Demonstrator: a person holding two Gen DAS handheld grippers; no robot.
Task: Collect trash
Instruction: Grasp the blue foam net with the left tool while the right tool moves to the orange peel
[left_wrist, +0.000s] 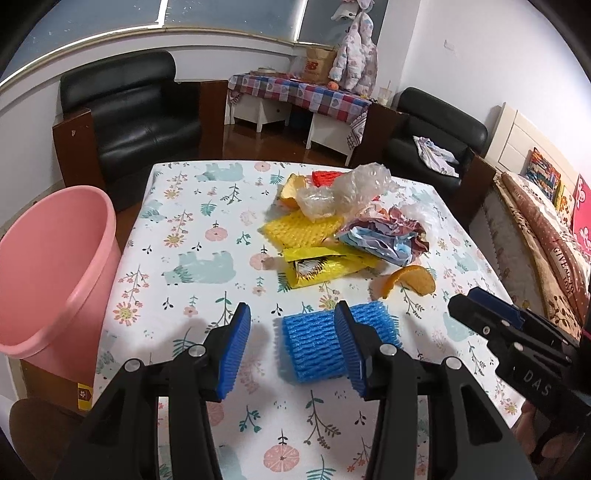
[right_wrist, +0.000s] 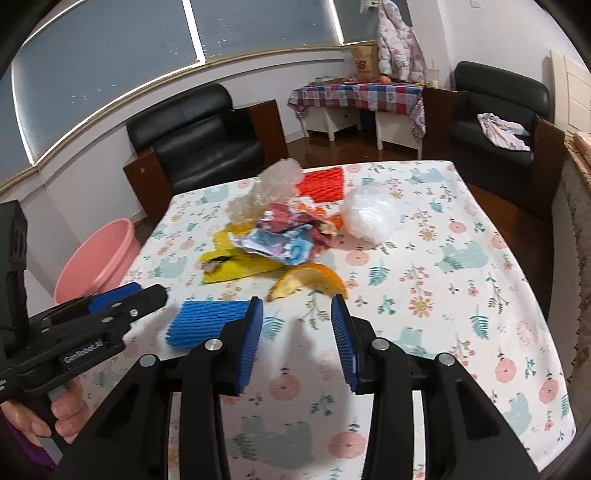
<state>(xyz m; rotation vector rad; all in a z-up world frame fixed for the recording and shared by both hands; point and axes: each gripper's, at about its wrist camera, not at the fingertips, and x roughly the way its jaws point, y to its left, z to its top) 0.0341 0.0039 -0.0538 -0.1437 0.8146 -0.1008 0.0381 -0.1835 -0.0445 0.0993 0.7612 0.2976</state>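
Note:
A blue foam net sleeve (left_wrist: 310, 347) lies on the floral tablecloth (left_wrist: 177, 236), nearest to me; it also shows in the right wrist view (right_wrist: 207, 323). My left gripper (left_wrist: 293, 347) is open above the table, its right finger overlapping the sleeve. My right gripper (right_wrist: 297, 328) is open and empty, just short of an orange peel (right_wrist: 308, 282). Behind lies a trash pile: yellow wrapper (left_wrist: 325, 267), yellow foam net (left_wrist: 303, 227), crumpled paper (left_wrist: 384, 236), clear plastic (left_wrist: 354, 188), red foam net (right_wrist: 321, 184), white plastic bag (right_wrist: 371, 216). A pink bin (left_wrist: 48, 273) stands left of the table.
Black armchairs (left_wrist: 136, 114) stand behind the table, and another sits at the right (left_wrist: 436, 136). A side table with a checked cloth (left_wrist: 299, 92) is at the back wall. A bed (left_wrist: 546, 236) runs along the right. The right gripper's body (left_wrist: 517, 343) shows in the left wrist view.

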